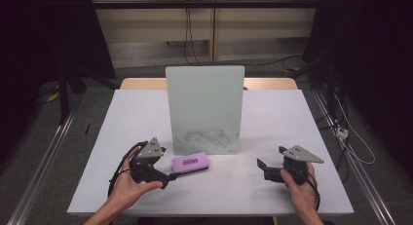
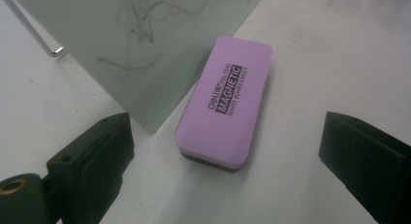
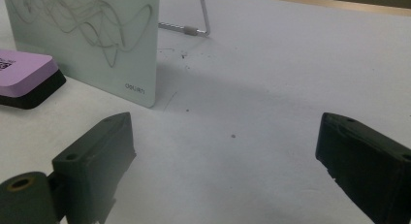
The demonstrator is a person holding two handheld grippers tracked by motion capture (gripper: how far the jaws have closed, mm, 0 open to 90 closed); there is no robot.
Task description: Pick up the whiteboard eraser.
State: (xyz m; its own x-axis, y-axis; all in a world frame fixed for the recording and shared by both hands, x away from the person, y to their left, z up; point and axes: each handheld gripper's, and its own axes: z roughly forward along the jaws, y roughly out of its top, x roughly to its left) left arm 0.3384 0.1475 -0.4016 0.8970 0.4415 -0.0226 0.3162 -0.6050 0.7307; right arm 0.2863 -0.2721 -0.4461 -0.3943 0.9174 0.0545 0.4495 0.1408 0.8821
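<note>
Purple eraser (image 2: pixel 223 104) half cut off in right gripper view, left tool (image 2: pixel 225 151) agape, right tool (image 3: pixel 225 161) agape, both empty.

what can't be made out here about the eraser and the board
- Eraser: right gripper view, cut off by the left edge.
- Board: left gripper view, top cut by the frame.
- Scribbles: high view, too small to read.
- Stand: right gripper view, mostly hidden behind the board.

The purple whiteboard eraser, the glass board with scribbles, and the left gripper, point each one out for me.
purple whiteboard eraser (image 2: pixel 224 100): left gripper view, on its printed top face.
glass board (image 1: pixel 204 103): high view, on its bare middle pane.
left gripper (image 2: pixel 223 158): left gripper view, midway between its open jaws.
</note>
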